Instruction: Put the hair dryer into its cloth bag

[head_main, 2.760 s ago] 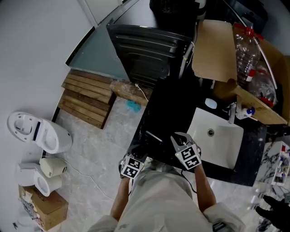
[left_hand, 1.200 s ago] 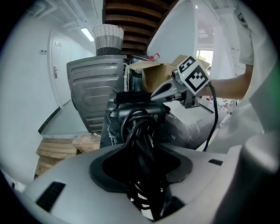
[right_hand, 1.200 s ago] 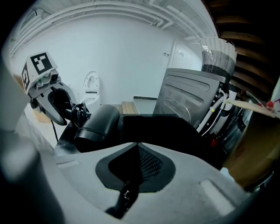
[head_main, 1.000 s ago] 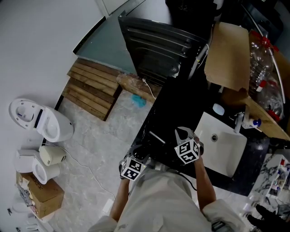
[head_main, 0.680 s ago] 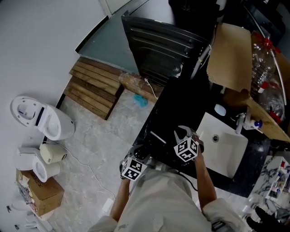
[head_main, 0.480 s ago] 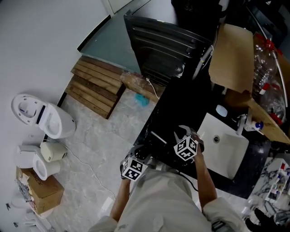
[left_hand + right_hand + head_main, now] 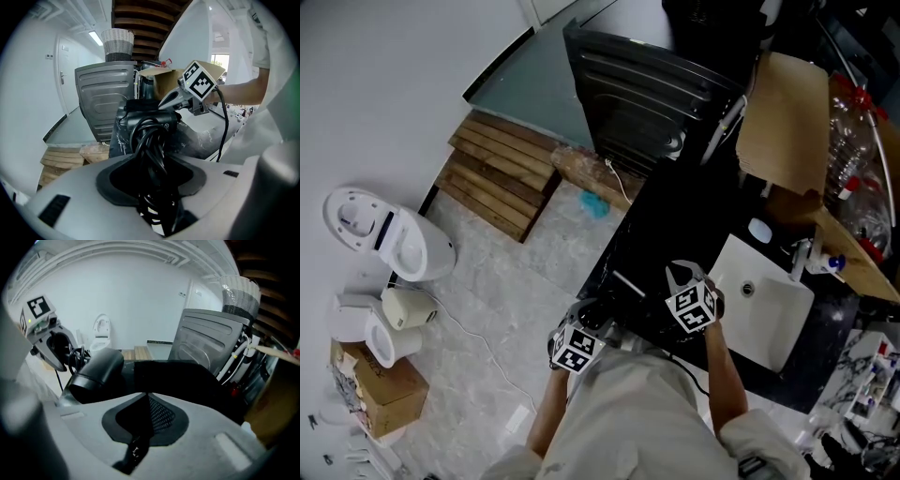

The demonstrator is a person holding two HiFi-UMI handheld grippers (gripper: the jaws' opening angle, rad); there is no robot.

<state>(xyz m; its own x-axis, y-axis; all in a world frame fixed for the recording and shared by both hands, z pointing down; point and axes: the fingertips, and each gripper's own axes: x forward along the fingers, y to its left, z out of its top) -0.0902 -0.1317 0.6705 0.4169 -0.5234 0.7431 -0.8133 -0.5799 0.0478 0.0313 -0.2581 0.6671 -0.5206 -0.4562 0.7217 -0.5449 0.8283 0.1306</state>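
**Largest change:** the head view has swung. The black counter (image 7: 670, 202) and the sink (image 7: 773, 323) now sit further right and lower in it than a few seconds ago. The worksite itself appears unaltered.

**Next:** the right gripper (image 7: 681, 277) has crept slightly up the counter, away from the person. Its jaws are pinched together on a fold of the cloth bag (image 7: 178, 376), and mesh shows between them. Judgement: it is holding the bag's mouth ready.

**No change:** the left gripper (image 7: 584, 323) stays put. Its jaws are clamped on the hair dryer (image 7: 96, 370) at the end wrapped in its cord (image 7: 151, 154).

**Location:** the dryer is at the counter's near edge, just beside the bag and not yet inside. Insertion remains outstanding.
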